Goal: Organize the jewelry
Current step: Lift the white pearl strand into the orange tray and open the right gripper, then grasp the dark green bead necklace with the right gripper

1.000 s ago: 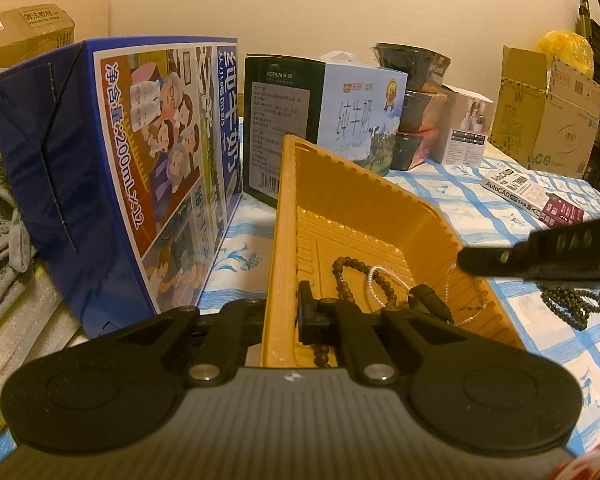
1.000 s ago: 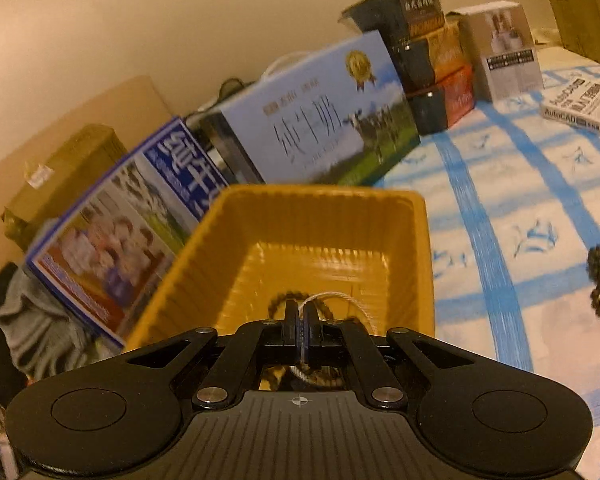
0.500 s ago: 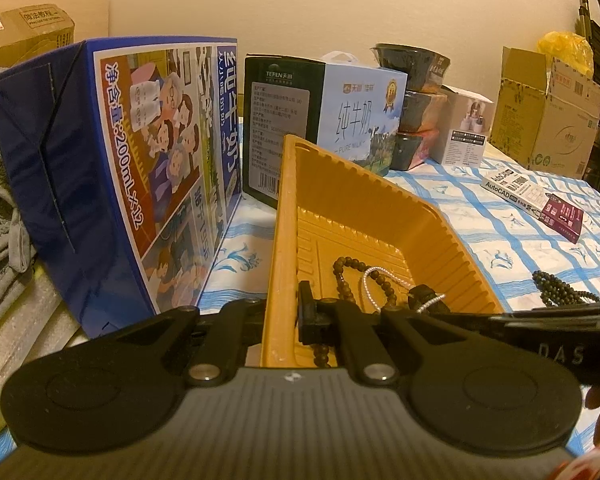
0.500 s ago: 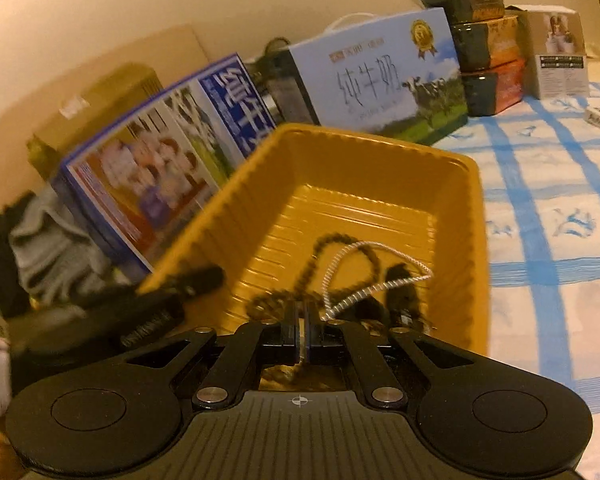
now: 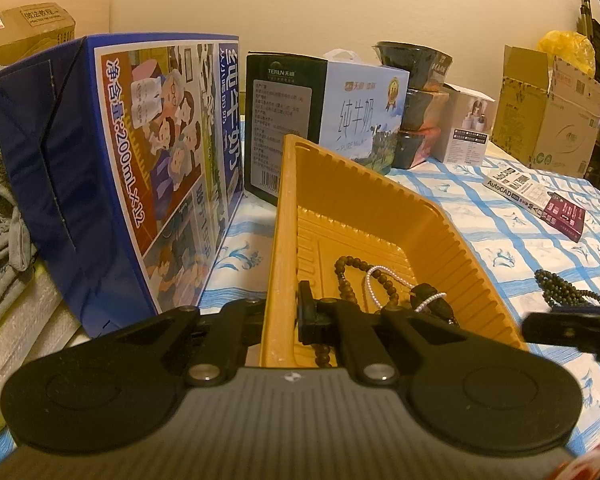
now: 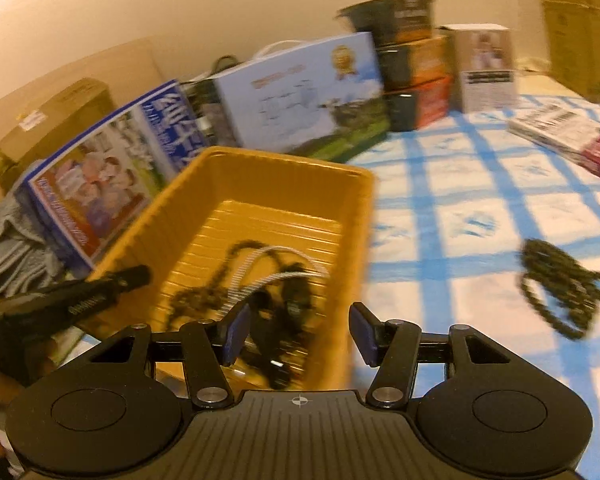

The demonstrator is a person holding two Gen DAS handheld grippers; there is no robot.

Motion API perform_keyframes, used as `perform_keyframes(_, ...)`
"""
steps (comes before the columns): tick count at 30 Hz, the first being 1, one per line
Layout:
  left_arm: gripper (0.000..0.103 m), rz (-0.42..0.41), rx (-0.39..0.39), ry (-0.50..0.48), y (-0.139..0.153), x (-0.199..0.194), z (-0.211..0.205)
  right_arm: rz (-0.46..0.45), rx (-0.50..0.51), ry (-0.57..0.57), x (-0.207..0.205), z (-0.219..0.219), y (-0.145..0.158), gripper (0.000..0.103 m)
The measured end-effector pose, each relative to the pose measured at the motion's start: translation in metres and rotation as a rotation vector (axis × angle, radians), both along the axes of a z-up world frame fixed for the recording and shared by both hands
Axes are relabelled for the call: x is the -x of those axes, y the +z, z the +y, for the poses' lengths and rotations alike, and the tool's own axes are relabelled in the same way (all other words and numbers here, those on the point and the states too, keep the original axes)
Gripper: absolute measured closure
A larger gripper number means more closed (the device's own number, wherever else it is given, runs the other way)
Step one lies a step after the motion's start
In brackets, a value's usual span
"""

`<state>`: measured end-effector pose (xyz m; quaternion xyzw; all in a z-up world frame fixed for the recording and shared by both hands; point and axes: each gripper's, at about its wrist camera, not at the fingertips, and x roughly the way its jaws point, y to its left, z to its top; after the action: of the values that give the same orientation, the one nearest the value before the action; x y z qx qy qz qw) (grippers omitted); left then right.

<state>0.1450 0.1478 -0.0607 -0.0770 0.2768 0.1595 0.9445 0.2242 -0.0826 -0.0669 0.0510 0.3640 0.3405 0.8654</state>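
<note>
My left gripper point(image 5: 286, 316) is shut on the near left wall of the yellow tray point(image 5: 284, 216), also seen in the right wrist view point(image 6: 260, 168). Inside lie a brown bead strand point(image 5: 346, 276), a white pearl strand point(image 5: 380, 280) and a dark piece point(image 5: 430, 296); the right wrist view shows them blurred point(image 6: 260, 280). My right gripper point(image 6: 298, 328) is open and empty above the tray's near right corner; it shows at the right edge of the left wrist view point(image 5: 572, 328). A dark green bead strand point(image 5: 564, 288) lies on the cloth right of the tray point(image 6: 556, 280).
A blue milk carton box point(image 5: 120, 168) stands left of the tray, a second milk box point(image 5: 324, 116) behind it. Stacked bowls point(image 5: 416, 104), a small white box point(image 5: 468, 128), cardboard boxes point(image 5: 548, 108) and books point(image 5: 536, 196) sit on the blue-checked cloth point(image 6: 480, 216).
My right gripper has opened, left the white pearl strand in the tray and swung toward the right. My left gripper has kept its hold on the tray wall.
</note>
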Motion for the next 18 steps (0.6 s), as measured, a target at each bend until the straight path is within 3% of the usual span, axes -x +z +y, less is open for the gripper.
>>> perform_keyframes(10, 0.098, 0.007, -0.014, -0.001, -0.001, -0.001, -0.001, 0.006, 0.15, -0.237, -0.009, -0.101, -0.028, 0.047)
perform_keyframes(18, 0.098, 0.01, -0.027, -0.002, -0.001, -0.002, -0.001, -0.018, 0.233, -0.309, -0.036, -0.138, -0.04, 0.047)
